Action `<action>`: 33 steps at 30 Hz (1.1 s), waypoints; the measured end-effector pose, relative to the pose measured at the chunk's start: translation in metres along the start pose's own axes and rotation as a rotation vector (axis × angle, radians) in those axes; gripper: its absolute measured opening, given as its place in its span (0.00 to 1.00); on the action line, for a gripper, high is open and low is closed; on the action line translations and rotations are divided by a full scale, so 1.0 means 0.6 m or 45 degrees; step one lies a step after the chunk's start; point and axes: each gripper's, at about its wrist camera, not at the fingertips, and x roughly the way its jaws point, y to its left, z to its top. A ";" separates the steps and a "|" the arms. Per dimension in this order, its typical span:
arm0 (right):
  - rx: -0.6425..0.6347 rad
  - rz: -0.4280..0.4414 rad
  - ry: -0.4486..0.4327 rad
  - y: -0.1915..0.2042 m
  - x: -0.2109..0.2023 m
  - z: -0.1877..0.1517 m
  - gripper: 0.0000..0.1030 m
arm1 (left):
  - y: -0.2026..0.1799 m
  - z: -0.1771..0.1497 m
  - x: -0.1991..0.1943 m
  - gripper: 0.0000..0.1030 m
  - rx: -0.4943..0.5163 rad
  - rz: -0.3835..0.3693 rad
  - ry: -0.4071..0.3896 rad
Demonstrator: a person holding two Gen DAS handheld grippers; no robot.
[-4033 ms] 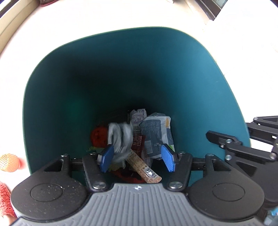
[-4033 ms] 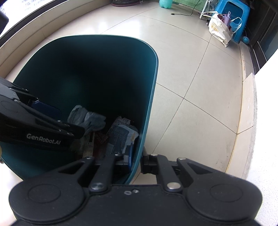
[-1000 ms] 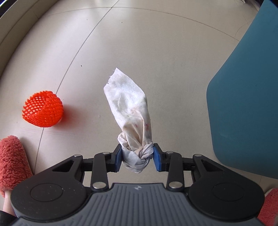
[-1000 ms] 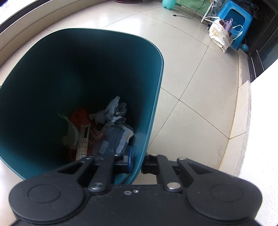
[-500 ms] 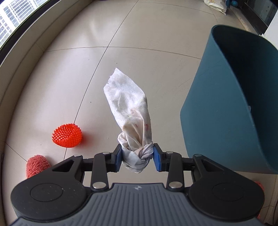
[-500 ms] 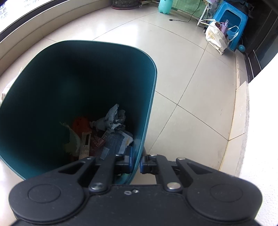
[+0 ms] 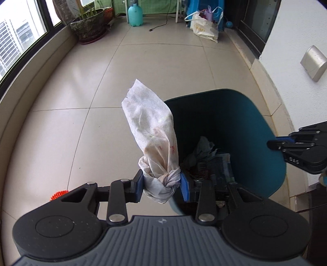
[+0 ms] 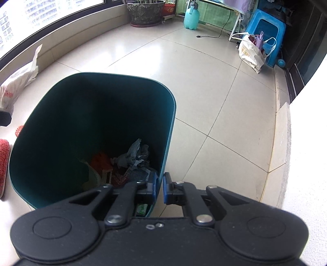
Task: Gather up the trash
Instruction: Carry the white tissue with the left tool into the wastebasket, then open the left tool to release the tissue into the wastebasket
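Observation:
My left gripper is shut on a crumpled, stained white tissue, its knotted end between the blue pads and its loose end sticking forward. It hangs over the near left rim of the teal trash bin. Wrappers and crumpled paper lie at the bin's bottom. My right gripper is shut on the bin's right wall, one pad inside and one outside. That gripper also shows at the right edge of the left wrist view. The held tissue appears at the far left of the right wrist view.
An orange mesh ball lies on the tiled floor left of the bin, and a red fuzzy slipper beside it. At the far end stand a plant pot, a turquoise bottle, a white bag and a blue stool.
My left gripper has risen with the tissue and swung toward the bin, whose opening is now under it. The right gripper has lifted slightly, still clamped on the bin wall.

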 end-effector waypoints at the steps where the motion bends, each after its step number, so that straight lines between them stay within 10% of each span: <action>1: -0.001 0.002 -0.003 0.000 -0.001 -0.001 0.05 | -0.020 0.009 -0.006 0.34 0.015 -0.012 -0.003; 16: 0.016 0.038 -0.029 -0.009 -0.008 -0.001 0.05 | -0.161 0.045 0.147 0.34 0.135 -0.088 0.229; 33: 0.013 0.038 -0.032 -0.009 -0.009 -0.002 0.05 | -0.168 0.022 0.284 0.38 0.069 -0.060 0.475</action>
